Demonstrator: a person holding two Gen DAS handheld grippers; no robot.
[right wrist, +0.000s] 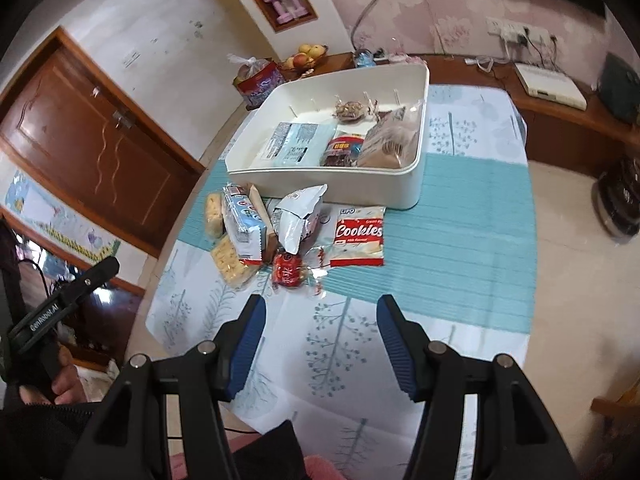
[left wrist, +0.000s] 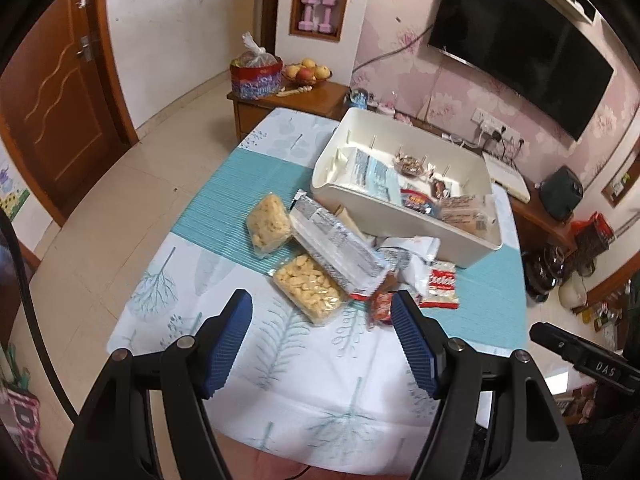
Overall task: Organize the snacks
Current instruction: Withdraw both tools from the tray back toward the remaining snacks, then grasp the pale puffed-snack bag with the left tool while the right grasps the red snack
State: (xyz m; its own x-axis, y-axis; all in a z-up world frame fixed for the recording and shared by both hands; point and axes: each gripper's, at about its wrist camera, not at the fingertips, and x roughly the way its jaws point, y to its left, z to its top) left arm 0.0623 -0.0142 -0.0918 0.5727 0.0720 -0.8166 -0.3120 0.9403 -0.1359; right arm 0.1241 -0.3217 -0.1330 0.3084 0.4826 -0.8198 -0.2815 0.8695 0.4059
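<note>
A white plastic bin stands on the table and holds several snack packs. In front of it lies a pile of loose snacks: two clear packs of yellow puffs, a long silver wafer pack, a crumpled white bag, a red round snack and a Cookies pack. My left gripper is open and empty, just short of the puff pack. My right gripper is open and empty, short of the pile.
The table has a leaf-print cloth with a teal mat. A wooden cabinet with a red tin and fruit bowl stands behind. A TV hangs on the wall. The floor lies left of the table, with a wooden door.
</note>
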